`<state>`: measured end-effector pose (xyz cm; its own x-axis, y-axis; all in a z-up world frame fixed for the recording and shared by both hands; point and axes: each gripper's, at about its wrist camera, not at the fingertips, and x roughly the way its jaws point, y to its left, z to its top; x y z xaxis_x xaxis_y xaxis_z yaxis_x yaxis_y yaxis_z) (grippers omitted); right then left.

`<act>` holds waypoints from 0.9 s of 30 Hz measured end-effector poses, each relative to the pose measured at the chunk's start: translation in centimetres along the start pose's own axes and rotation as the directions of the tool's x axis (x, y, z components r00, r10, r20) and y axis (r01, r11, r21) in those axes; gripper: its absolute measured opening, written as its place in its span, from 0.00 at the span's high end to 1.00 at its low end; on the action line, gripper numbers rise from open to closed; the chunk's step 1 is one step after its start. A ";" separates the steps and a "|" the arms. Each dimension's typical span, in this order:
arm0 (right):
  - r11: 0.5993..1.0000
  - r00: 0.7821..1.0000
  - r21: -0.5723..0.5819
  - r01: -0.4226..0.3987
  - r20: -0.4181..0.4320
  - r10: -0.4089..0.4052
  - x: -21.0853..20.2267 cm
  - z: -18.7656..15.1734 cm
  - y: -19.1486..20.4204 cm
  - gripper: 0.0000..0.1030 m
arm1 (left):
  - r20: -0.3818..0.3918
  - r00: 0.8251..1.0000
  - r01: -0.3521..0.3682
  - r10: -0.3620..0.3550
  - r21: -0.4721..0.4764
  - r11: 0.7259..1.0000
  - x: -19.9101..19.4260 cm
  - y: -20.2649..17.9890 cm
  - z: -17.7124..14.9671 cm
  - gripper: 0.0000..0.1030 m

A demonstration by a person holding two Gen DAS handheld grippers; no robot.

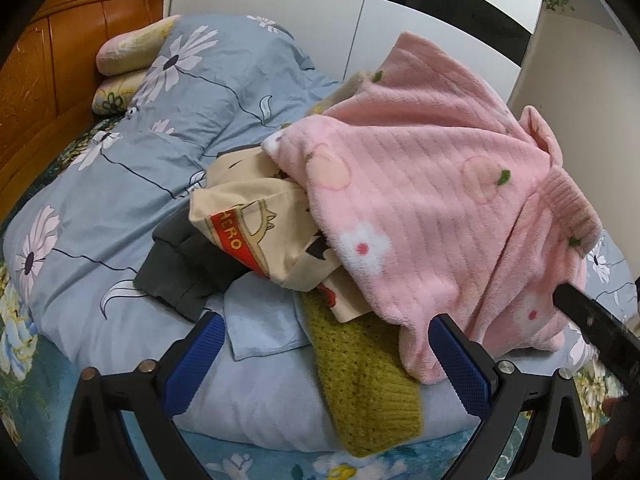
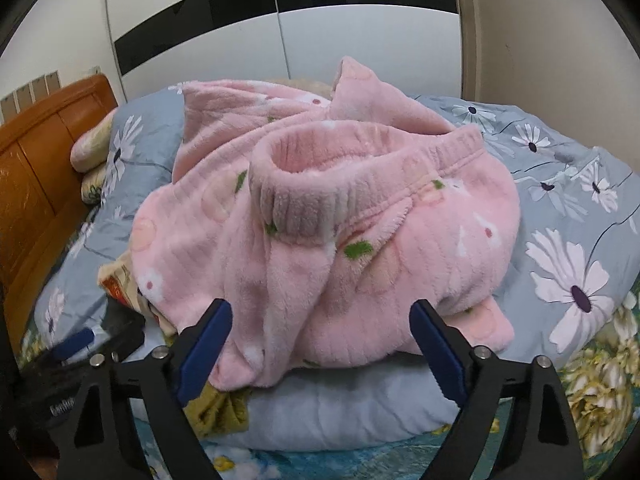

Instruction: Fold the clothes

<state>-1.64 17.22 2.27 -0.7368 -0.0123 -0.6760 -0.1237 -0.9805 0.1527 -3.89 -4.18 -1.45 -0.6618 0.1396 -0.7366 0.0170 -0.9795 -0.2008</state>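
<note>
A pile of unfolded clothes sits on the blue flowered duvet (image 1: 168,152) of the bed, near its foot edge. On top lies a pair of pink fleece pyjama trousers (image 2: 320,248), bunched; under it show a cream printed garment (image 1: 248,220), a dark grey garment (image 1: 180,264), a mustard knitted piece (image 1: 360,376) and a light blue cloth (image 1: 260,328).

The left gripper (image 1: 332,356) hovers before the pile with its jaws wide apart and nothing between them. The right gripper (image 2: 320,344) does the same, jaws apart, facing the trousers just beneath the ribbed waistband (image 2: 320,204).

The step in hand looks like taking up the pink trousers. Done well, each gripper would pinch one end of the waistband, through both layers, so the legs hang free and the garments below stay put.

The waistband opening faces up and towards the right wrist camera, running roughly left to right across that view. The legs are crumpled towards the wardrobe (image 2: 360,60), so the long axis cannot be told.
</note>
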 end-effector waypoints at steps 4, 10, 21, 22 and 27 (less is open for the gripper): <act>0.996 0.999 0.084 -0.042 0.014 0.041 1.2 1.2 0.7 0.24 | -0.007 1.000 -0.004 0.004 -0.008 1.000 -0.1 1.2 0.0 0.00; 0.962 0.999 0.272 -0.008 -0.037 0.019 3.7 2.9 -0.5 0.73 | -0.017 1.000 0.000 -0.001 -0.051 0.999 -1.1 3.3 0.4 0.01; 0.902 0.984 0.418 -0.107 0.175 0.036 -7.7 0.9 -9.4 0.91 | -0.044 0.987 0.144 -0.152 -0.154 0.978 -3.8 3.8 0.1 0.05; 0.894 0.981 0.433 -0.115 0.192 0.033 -9.0 0.5 -10.5 0.92 | -0.050 0.984 0.162 -0.173 -0.176 0.971 -4.0 3.7 -0.2 0.05; 0.861 0.962 0.492 -0.131 0.273 -0.010 -16.7 -3.3 -15.1 0.93 | -0.085 0.961 0.225 -0.262 -0.305 0.925 -4.5 3.6 -1.9 0.07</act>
<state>14.70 31.63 8.89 -0.8889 0.0512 -0.4552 -0.3372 -0.7459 0.5745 0.64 -8.04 -0.08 -0.5772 0.4033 -0.7101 0.0950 -0.8305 -0.5489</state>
